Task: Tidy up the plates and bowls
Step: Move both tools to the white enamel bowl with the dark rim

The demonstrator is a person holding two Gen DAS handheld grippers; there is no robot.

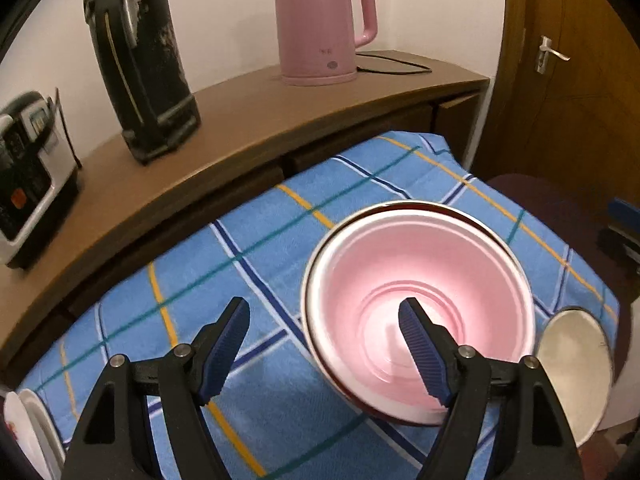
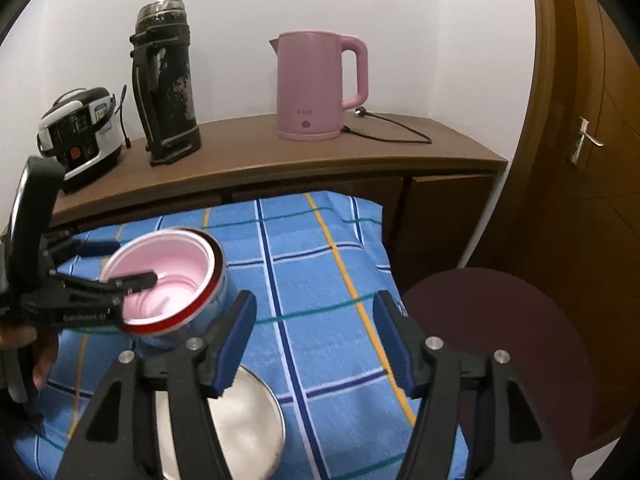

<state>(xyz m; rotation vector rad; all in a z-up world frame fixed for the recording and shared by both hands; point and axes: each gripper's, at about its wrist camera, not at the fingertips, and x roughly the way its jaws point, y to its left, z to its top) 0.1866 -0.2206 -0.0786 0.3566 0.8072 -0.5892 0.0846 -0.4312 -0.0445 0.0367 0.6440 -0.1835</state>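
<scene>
A pink bowl [image 1: 420,300] sits nested inside a red-rimmed steel bowl [image 1: 506,240] on the blue checked cloth [image 1: 240,248]. My left gripper [image 1: 324,316] is open, its right finger inside the pink bowl and its left finger outside the rim. In the right wrist view the same stack [image 2: 168,280] stands at left with the left gripper [image 2: 116,264] straddling its rim. My right gripper [image 2: 316,312] is open and empty above the cloth [image 2: 320,264]. A steel bowl [image 2: 244,424] lies below its left finger; it also shows in the left wrist view [image 1: 576,364].
A wooden sideboard [image 2: 280,160] behind the table carries a pink kettle [image 2: 320,88] with a cord, a black flask [image 2: 168,84] and a rice cooker [image 2: 80,132]. A dark round stool [image 2: 500,344] stands right of the table. A white dish [image 1: 24,424] is at the cloth's left edge.
</scene>
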